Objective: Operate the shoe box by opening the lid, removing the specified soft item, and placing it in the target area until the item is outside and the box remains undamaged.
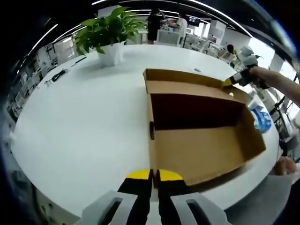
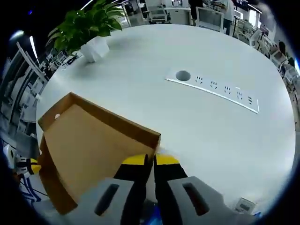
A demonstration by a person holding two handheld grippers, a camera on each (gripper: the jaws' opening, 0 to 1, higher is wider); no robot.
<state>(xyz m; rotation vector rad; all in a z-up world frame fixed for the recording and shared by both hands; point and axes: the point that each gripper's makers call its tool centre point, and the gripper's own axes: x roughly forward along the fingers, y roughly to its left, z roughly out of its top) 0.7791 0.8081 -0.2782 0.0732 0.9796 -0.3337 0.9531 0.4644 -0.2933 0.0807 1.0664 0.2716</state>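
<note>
Left gripper [image 1: 153, 174]: jaws pressing together on the near wall edge of the shoe box [image 1: 197, 140], yellow tips touching the cardboard rim, pinning that corner to the table [image 1: 84, 126].

Shoe box, left gripper view: lying open just ahead, brown cardboard, shallow tray facing up, interior showing bare floor and a dark shadowed back section; soft item not visible inside, whereabouts impossible to tell. Judging as light, thin-walled, stiff along folds yet creasing easily, so gripping at rims and corners rather than mid-panel.

Right gripper [image 2: 153, 161]: jaws closing on the top edge of the lid [image 2: 93, 145], near its corner, holding the panel raised and tilting. Seen from the left gripper view at the far right corner of the box [image 1: 233, 80], a person's arm trailing behind.

Beyond, mid-table: white power strip [image 2: 213, 89] lying flat, well apart from the box.

Farthest: potted plant [image 1: 110, 35] in white pot standing near the table's far edge; office desks and standing people further back.
</note>
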